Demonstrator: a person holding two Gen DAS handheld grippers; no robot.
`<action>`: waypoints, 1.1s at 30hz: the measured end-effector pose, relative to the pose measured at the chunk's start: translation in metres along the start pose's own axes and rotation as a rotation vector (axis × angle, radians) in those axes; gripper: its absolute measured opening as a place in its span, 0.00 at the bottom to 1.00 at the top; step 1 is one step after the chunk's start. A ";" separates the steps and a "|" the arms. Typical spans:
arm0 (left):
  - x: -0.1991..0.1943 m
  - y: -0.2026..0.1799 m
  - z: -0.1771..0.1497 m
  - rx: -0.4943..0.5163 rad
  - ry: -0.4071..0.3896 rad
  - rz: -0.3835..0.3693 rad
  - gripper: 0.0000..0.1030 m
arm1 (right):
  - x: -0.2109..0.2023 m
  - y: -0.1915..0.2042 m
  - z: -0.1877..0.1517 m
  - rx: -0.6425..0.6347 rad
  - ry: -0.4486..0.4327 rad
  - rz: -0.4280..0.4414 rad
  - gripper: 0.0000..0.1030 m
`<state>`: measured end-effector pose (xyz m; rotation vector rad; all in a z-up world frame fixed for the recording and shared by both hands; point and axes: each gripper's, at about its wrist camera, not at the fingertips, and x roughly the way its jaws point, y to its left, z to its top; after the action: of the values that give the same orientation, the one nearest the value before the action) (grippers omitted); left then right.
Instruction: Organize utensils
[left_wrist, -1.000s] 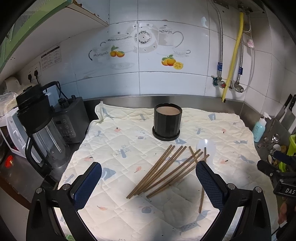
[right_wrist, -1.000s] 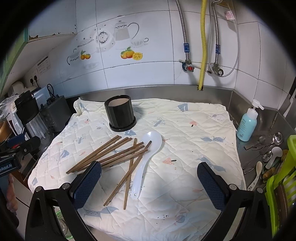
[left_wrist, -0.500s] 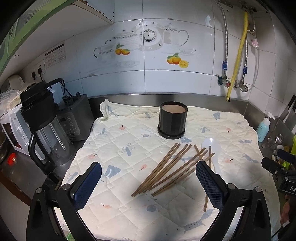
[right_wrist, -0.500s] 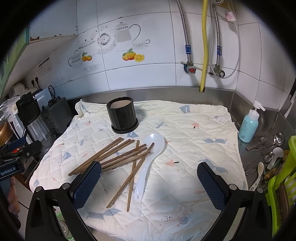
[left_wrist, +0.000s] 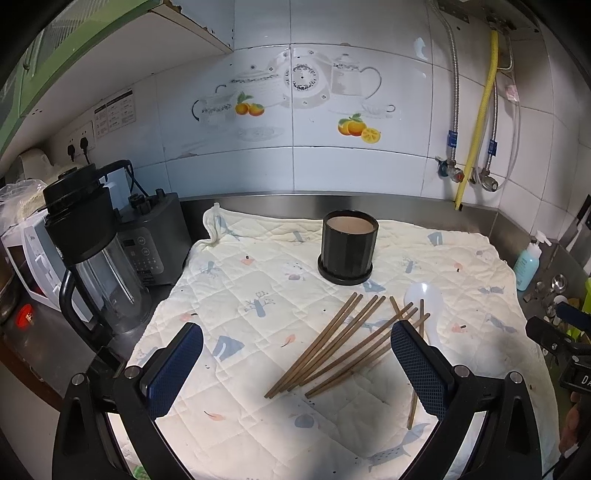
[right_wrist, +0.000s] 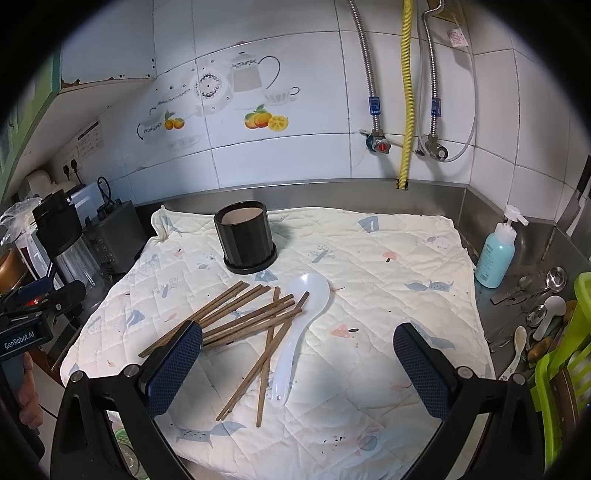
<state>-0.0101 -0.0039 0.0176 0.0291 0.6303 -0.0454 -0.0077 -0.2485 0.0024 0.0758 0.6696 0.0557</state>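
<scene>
a cream quilted cloth with small animal and tree prints (left_wrist: 258, 280) covers the steel counter (right_wrist: 498, 229) from its back edge to its front edge. near the cloth's back edge, left of the middle, stands a black ribbed cylindrical utensil holder on a round black saucer (left_wrist: 349, 251), upright, with nothing standing in it. in front of the holder, around the middle of the cloth, lies a loose spread of brown wooden chopsticks (right_wrist: 236, 314); most fan out from near the holder toward the cloth's front left corner, and two cross the rest, running toward the front edge. a white plastic soup spoon (right_wrist: 299, 325) lies just right of the fan, bowl toward the holder and handle toward the front edge, with chopstick tips resting on or against its bowl.

the left gripper (left_wrist: 295, 369) hovers over the front left part of the cloth with its blue-padded fingers (left_wrist: 173, 369) spread wide and nothing between them. the right gripper (right_wrist: 297, 371) hovers over the front edge, its blue-padded fingers (right_wrist: 417, 373) likewise spread wide and gripping nothing; the chopstick ends and the spoon handle lie on the cloth between them.

off the cloth's left edge stand a black-lidded glass blender jug (left_wrist: 92, 258) and a dark grey blender base (left_wrist: 155, 240). off the right edge stands a light blue pump bottle (right_wrist: 495, 254) in the counter's back right corner, with loose metal and white spoons (right_wrist: 543, 306) and a lime green plastic rack (right_wrist: 565, 354) in front of it.
</scene>
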 end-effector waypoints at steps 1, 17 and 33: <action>0.000 0.000 -0.001 0.000 0.000 0.000 1.00 | 0.000 0.000 0.000 0.000 -0.001 0.000 1.00; 0.003 -0.002 0.007 0.007 -0.001 0.000 1.00 | 0.001 0.002 0.003 0.006 -0.008 -0.004 1.00; 0.023 0.000 0.008 0.012 0.023 0.008 1.00 | 0.014 0.003 0.004 0.001 0.021 -0.006 1.00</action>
<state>0.0130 -0.0045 0.0106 0.0440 0.6526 -0.0410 0.0057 -0.2450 -0.0025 0.0746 0.6905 0.0499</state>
